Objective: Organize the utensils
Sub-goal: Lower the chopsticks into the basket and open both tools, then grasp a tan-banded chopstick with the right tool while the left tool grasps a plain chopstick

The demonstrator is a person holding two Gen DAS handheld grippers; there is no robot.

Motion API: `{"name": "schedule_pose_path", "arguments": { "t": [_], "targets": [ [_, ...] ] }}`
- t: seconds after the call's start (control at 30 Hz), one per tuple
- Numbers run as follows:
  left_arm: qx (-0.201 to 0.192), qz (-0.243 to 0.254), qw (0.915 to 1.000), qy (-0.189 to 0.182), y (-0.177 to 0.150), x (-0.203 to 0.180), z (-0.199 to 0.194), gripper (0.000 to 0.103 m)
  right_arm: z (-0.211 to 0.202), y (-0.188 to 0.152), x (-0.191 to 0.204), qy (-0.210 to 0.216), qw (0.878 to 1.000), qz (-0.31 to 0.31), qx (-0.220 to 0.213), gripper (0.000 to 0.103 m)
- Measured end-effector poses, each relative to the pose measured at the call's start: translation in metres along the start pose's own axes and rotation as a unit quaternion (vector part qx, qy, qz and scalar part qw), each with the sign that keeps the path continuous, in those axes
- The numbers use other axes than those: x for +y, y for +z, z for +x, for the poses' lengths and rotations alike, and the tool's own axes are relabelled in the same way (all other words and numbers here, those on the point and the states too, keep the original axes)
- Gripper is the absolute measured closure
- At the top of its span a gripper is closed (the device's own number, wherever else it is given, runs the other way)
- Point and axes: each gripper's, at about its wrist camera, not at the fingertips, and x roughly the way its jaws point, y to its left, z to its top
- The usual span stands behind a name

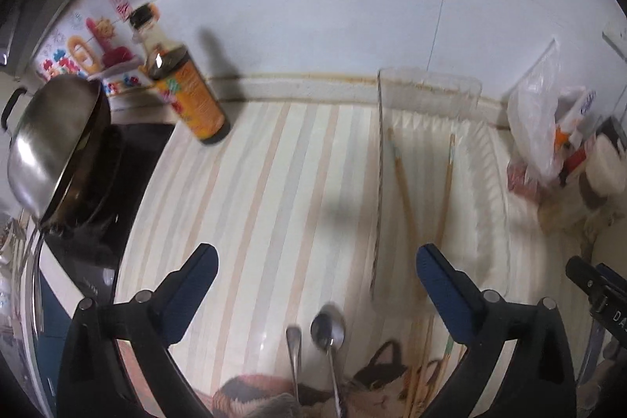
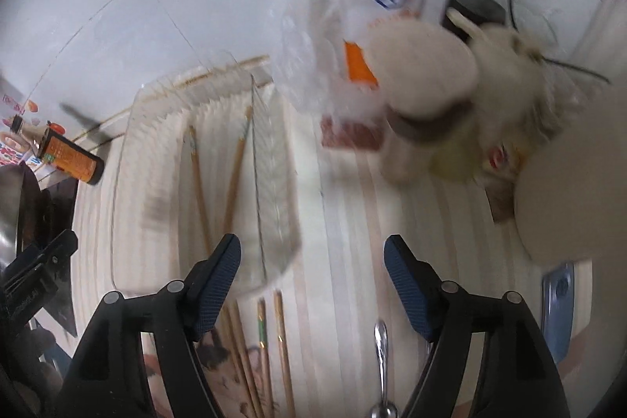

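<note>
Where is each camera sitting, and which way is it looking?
Left wrist: rides the left gripper, looking forward over the striped counter at spoons, a sauce bottle and a pan; its open fingers show.
Right wrist: rides the right gripper, facing blurry bags and jars; its open fingers show.
Shared: both see the clear tray holding two chopsticks.
</note>
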Motion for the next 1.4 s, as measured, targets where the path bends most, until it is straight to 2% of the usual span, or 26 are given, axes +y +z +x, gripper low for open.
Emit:
{"name": "schedule_pose_path", "arguments": {
  "t": [0.1, 0.23, 0.3, 0.37, 0.47, 0.5, 0.57, 0.6, 0.63, 0.67, 0.73, 0.83, 0.9, 0.97, 1.03, 1.1, 1.13, 1.2, 1.23, 1.27, 1.4],
  "targets": [
    [0.016, 0.001, 0.9998, 0.008, -0.026, -0.002, 0.002, 0.0, 0.004, -0.03, -0.011, -0.003, 1.0, 0.007, 0.018, 0.026],
    [0.052, 0.017, 0.9979, 0.034, -0.071, -0.005, 0.019, 0.0, 0.023, -0.077, -0.017, 0.021, 0.998, 0.02, 0.063, 0.026],
    [0.069, 0.019, 0.9964, 0.046, -0.091, -0.003, 0.029, 0.0, 0.035, -0.094, -0.015, 0.035, 0.996, 0.021, 0.085, 0.034],
    [0.092, 0.023, 0.9941, 0.053, -0.11, -0.001, 0.042, 0.0, 0.052, -0.112, -0.01, 0.049, 0.992, 0.021, 0.114, 0.053],
    [0.115, 0.029, 0.9912, 0.059, -0.129, -0.001, 0.055, 0.0, 0.07, -0.127, -0.001, 0.058, 0.989, 0.024, 0.133, 0.061],
    [0.119, 0.028, 0.9906, 0.06, -0.134, 0.0, 0.058, 0.0, 0.074, -0.129, 0.002, 0.056, 0.989, 0.02, 0.134, 0.064],
    [0.126, 0.028, 0.9901, 0.056, -0.139, -0.001, 0.061, 0.0, 0.084, -0.135, 0.01, 0.051, 0.989, 0.004, 0.141, 0.076],
    [0.127, 0.03, 0.99, 0.052, -0.14, -0.003, 0.062, 0.0, 0.087, -0.138, 0.013, 0.046, 0.988, -0.005, 0.146, 0.078],
    [0.128, 0.032, 0.9901, 0.049, -0.14, -0.005, 0.062, 0.0, 0.084, -0.139, 0.018, 0.035, 0.991, -0.021, 0.128, 0.085],
    [0.129, 0.035, 0.9903, 0.04, -0.14, -0.008, 0.061, 0.0, 0.086, -0.141, 0.021, 0.015, 0.99, -0.039, 0.131, 0.097],
    [0.131, 0.039, 0.9905, 0.013, -0.14, -0.015, 0.061, 0.0, 0.084, -0.142, 0.013, 0.001, 0.992, -0.038, 0.124, 0.097],
    [0.149, 0.042, 0.9862, -0.06, -0.139, -0.032, 0.064, 0.009, 0.08, -0.142, -0.008, -0.026, 0.992, -0.033, 0.121, 0.097],
    [0.175, 0.044, 0.9769, -0.115, -0.139, -0.047, 0.075, 0.019, 0.078, -0.14, -0.024, -0.029, 0.991, -0.022, 0.128, 0.097],
    [0.199, 0.046, 0.9689, -0.139, -0.14, -0.059, 0.088, 0.048, 0.076, -0.14, -0.038, -0.032, 0.991, -0.014, 0.133, 0.097],
    [0.209, 0.044, 0.9655, -0.148, -0.141, -0.065, 0.096, 0.069, 0.075, -0.141, -0.048, -0.033, 0.99, -0.008, 0.134, 0.097],
    [0.198, 0.051, 0.9671, -0.152, -0.141, -0.07, 0.095, 0.072, 0.073, -0.143, -0.057, -0.033, 0.99, -0.003, 0.134, 0.097],
    [0.201, 0.058, 0.9659, -0.153, -0.141, -0.074, 0.096, 0.079, 0.072, -0.143, -0.06, -0.032, 0.991, -0.002, 0.133, 0.097],
    [0.194, 0.071, 0.9682, -0.141, -0.143, -0.079, 0.095, 0.082, 0.07, -0.146, -0.061, -0.032, 0.991, -0.003, 0.132, 0.097],
    [0.193, 0.071, 0.9679, -0.145, -0.143, -0.079, 0.095, 0.087, 0.069, -0.147, -0.061, -0.034, 0.991, -0.003, 0.131, 0.097],
    [0.197, 0.062, 0.9645, -0.165, -0.143, -0.077, 0.095, 0.093, 0.068, -0.147, -0.062, -0.035, 0.991, -0.005, 0.131, 0.096],
    [0.206, 0.049, 0.9631, -0.167, -0.146, -0.063, 0.097, 0.094, 0.072, -0.143, -0.047, -0.037, 0.991, -0.013, 0.131, 0.096]
  ]
}}
